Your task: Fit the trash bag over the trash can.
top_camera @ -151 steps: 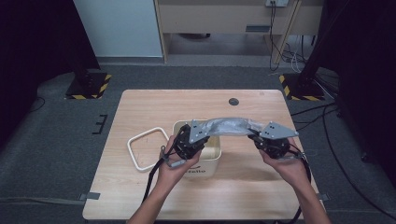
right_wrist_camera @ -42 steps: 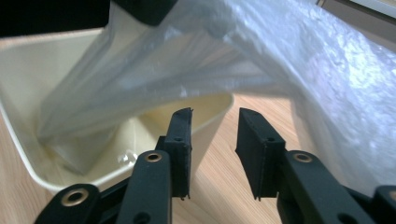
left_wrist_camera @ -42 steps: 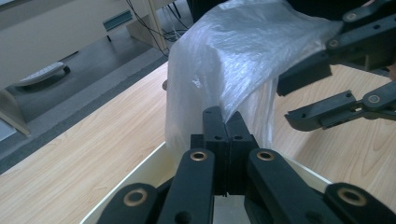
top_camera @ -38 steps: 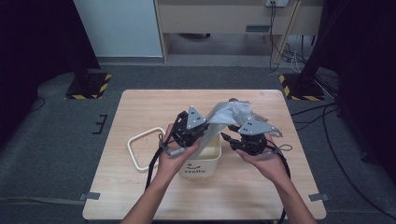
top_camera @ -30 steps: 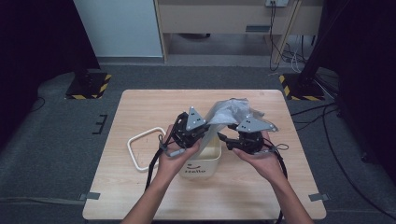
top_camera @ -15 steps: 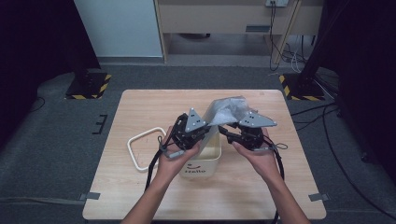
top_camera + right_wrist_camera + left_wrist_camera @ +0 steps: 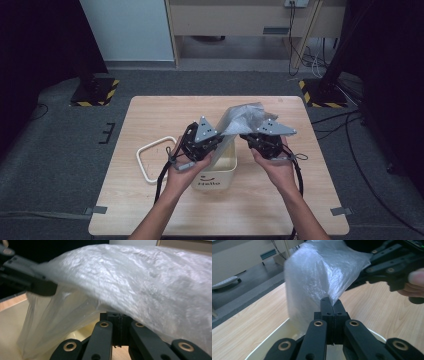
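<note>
Holding a thin translucent plastic bag (image 7: 240,117) above the cream rectangular plastic bin (image 7: 220,172) mid-table, your left gripper (image 7: 202,142) is clamped on it; your right gripper (image 7: 262,140) has just closed on its film. Bin lining remains undone.

High overview; two close tongs-mounted views.

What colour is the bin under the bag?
Cream, with dark lettering on its front wall; the bin shows best in the high view.
</note>
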`<control>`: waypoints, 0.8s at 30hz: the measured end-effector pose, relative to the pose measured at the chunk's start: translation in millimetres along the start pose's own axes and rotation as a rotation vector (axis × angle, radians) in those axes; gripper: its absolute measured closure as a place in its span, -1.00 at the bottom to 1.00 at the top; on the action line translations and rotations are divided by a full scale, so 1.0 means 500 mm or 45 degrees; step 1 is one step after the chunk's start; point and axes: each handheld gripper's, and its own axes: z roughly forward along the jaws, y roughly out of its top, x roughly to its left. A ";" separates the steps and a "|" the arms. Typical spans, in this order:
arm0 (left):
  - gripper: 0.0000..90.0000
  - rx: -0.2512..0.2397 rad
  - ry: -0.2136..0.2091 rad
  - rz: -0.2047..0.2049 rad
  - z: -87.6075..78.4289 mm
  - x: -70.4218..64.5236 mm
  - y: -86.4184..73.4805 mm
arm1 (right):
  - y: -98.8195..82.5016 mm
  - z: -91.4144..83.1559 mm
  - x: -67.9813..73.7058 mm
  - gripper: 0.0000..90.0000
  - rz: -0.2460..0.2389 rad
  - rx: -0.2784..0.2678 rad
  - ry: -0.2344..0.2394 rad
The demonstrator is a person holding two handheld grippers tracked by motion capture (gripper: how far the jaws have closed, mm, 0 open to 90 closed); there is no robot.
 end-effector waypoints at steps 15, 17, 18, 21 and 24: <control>1.00 0.029 0.108 -0.085 -0.003 0.076 -0.024 | -0.011 -0.049 0.024 1.00 -0.131 0.025 -0.004; 1.00 0.025 0.111 -0.108 -0.005 0.083 -0.030 | -0.013 -0.055 0.026 1.00 -0.139 0.025 0.000; 1.00 0.028 0.113 -0.109 -0.006 0.085 -0.033 | -0.014 -0.057 0.027 1.00 -0.146 0.026 0.002; 1.00 0.027 0.120 -0.123 -0.010 0.092 -0.045 | -0.016 -0.062 0.032 1.00 -0.164 0.032 0.008; 1.00 0.025 0.123 -0.140 -0.014 0.096 -0.057 | -0.017 -0.062 0.036 1.00 -0.189 0.042 0.016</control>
